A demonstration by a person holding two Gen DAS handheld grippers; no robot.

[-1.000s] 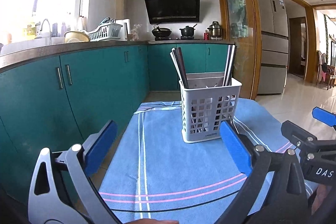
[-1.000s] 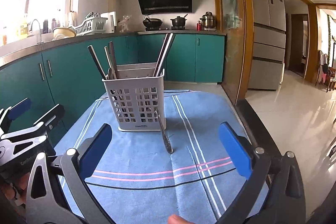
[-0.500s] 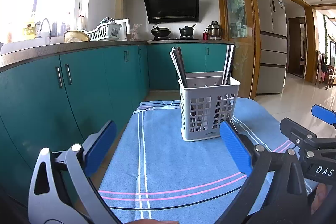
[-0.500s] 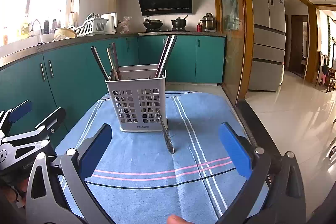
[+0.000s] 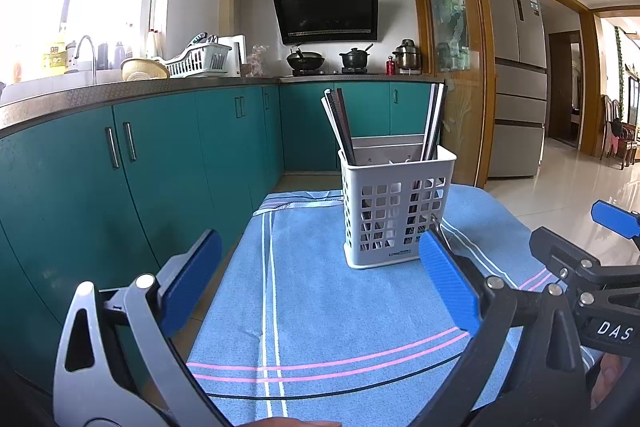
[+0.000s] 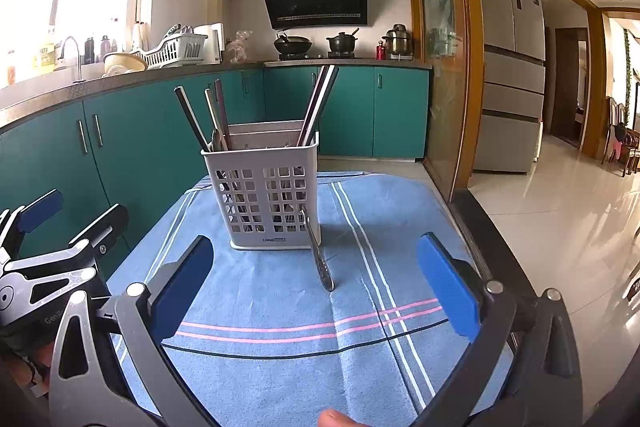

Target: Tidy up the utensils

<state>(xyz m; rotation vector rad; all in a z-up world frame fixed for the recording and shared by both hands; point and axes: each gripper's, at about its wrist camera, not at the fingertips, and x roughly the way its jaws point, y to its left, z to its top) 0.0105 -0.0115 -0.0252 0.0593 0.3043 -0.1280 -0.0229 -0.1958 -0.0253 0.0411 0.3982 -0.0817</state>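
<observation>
A white slotted utensil holder [image 6: 266, 203] stands on the blue striped cloth [image 6: 280, 307]; it also shows in the left wrist view [image 5: 396, 211]. Chopsticks [image 6: 318, 105] and other utensil handles [image 6: 218, 115] stick up out of it. A metal utensil [image 6: 318, 255] leans against the holder's front right corner, its handle end on the cloth. My right gripper [image 6: 316, 283] is open and empty, a little in front of that utensil. My left gripper [image 5: 320, 279] is open and empty, in front of and left of the holder.
Teal kitchen cabinets [image 5: 160, 167] run along the left and back, close to the table's left edge. A wooden door frame [image 6: 464, 67] and a steel fridge [image 6: 512, 67] stand at the right. The table's dark right edge [image 6: 492, 239] drops to a shiny tiled floor.
Both views have shifted slightly: the holder sits a bit further left and higher in the left wrist view and slightly nearer in the right wrist view. Both grippers stay open.
</observation>
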